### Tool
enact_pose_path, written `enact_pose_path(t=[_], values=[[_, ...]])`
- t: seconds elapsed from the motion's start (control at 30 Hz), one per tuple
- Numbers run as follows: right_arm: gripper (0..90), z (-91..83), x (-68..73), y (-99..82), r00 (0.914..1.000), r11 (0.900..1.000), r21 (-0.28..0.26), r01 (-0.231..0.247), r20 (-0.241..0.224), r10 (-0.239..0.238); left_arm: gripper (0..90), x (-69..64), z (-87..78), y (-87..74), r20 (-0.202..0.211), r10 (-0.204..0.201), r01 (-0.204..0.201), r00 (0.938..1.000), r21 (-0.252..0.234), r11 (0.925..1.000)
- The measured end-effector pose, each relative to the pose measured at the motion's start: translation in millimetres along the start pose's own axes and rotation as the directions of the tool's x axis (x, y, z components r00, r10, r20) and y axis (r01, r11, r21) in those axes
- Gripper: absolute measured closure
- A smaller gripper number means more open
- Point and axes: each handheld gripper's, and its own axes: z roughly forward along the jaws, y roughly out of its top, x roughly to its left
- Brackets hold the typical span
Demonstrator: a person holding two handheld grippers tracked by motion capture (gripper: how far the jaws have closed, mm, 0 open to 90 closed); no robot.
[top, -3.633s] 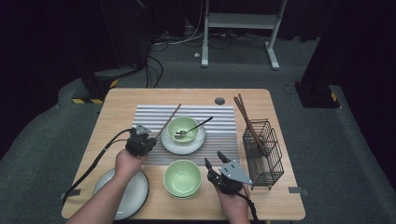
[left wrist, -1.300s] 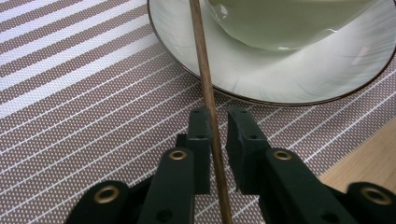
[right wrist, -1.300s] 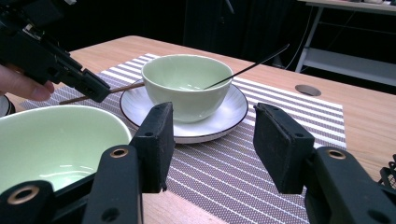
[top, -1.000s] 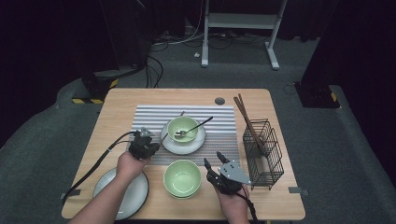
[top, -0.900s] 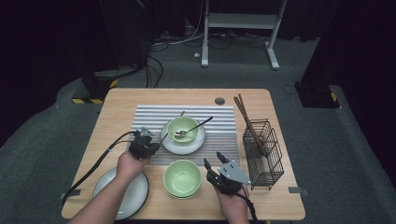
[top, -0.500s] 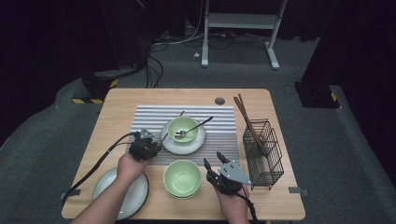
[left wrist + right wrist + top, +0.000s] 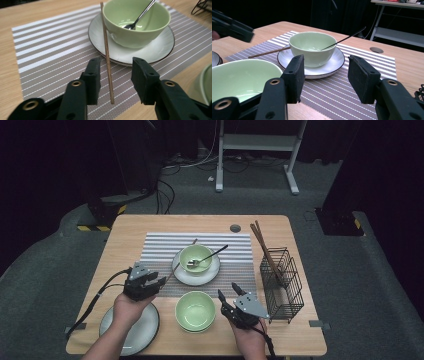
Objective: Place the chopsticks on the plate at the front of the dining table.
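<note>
My left gripper (image 7: 113, 75) jaws just opening, chopstick (image 7: 107, 52) loose between them on the striped mat (image 7: 45, 62), leaning on the plate (image 7: 155, 50), spoon (image 7: 140, 16) inside green bowl (image 7: 136, 27), right gripper (image 7: 324, 72) apart, holding nothing, second green bowl (image 7: 195, 311) empty, wire basket (image 7: 282, 280) with chopsticks.

Our left gripper (image 7: 156, 283): jaws just opened, parted, pressing nothing, forearm entering from below. Our right gripper (image 7: 228, 292): jaws apart, empty, hand low at the near edge.
</note>
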Motion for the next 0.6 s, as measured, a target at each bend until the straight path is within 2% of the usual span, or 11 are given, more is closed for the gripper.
enact_pose_path(t=[0.03, 0.1, 0.17, 0.23, 0.43, 0.6], values=[[47.2, 0.0, 0.0, 0.0, 1.0000, 1.0000, 0.000, 0.000, 0.000, 0.000, 56.2, 0.0, 0.0, 0.0, 0.000, 0.000, 0.000, 1.0000, 0.000, 1.0000], [48.3, -0.8, 2.5, 1.3, 0.9997, 0.9997, 0.001, 0.025, 0.008, -0.025, 55.6, 0.7, -12.7, -1.1, 0.009, 0.007, -0.006, 0.9999, -0.040, 0.9992], [48.3, -1.2, 3.1, 2.0, 0.9995, 0.9996, -0.002, 0.029, 0.010, -0.029, 55.7, 1.6, -16.7, -1.3, 0.013, 0.014, -0.014, 0.9998, -0.042, 0.9990], [49.0, -2.8, 3.6, 4.6, 0.9996, 0.9996, -0.006, 0.027, 0.010, -0.027, 52.8, 2.8, -26.0, -1.6, 0.022, 0.013, -0.011, 0.9997, -0.065, 0.9978], [49.4, -3.8, 1.0, 9.0, 0.9997, 0.9998, -0.007, 0.017, 0.016, -0.017, 45.6, 8.3, -35.7, -5.8, 0.020, 0.026, -0.024, 0.9995, -0.075, 0.9969], [50.2, -5.1, -6.0, 16.1, 0.9985, 0.9999, -0.004, -0.010, 0.053, 0.010, 38.1, 11.4, -38.7, -12.0, 0.041, 0.028, -0.026, 0.9988, -0.053, 0.9983]])
